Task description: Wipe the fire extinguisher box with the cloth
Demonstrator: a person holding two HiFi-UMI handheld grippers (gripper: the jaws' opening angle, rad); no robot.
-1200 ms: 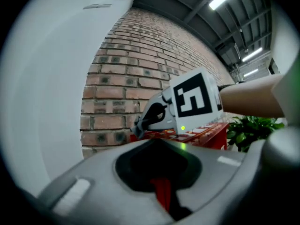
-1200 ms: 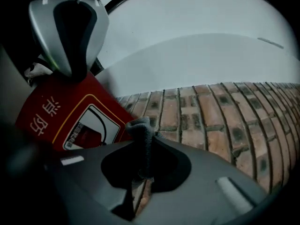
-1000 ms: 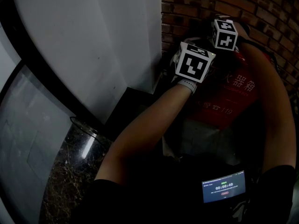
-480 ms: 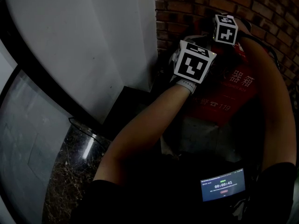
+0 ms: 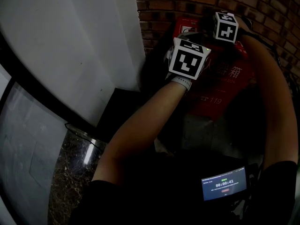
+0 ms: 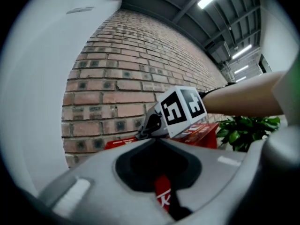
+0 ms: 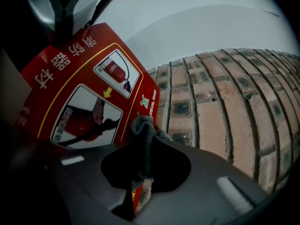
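Fire extinguisher box [image 5: 220, 95] mid-frame largely hidden behind both forearms [image 5: 140, 130], cloth [image 7: 140, 125] mostly buried between right gripper [image 7: 149, 136] jaws, lower-right screen [image 5: 224, 183] text too small to read

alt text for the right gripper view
The right claw grips a dark grey cloth close before a red fire extinguisher box with picture instructions. A brick wall fills the right, a white wall the top.
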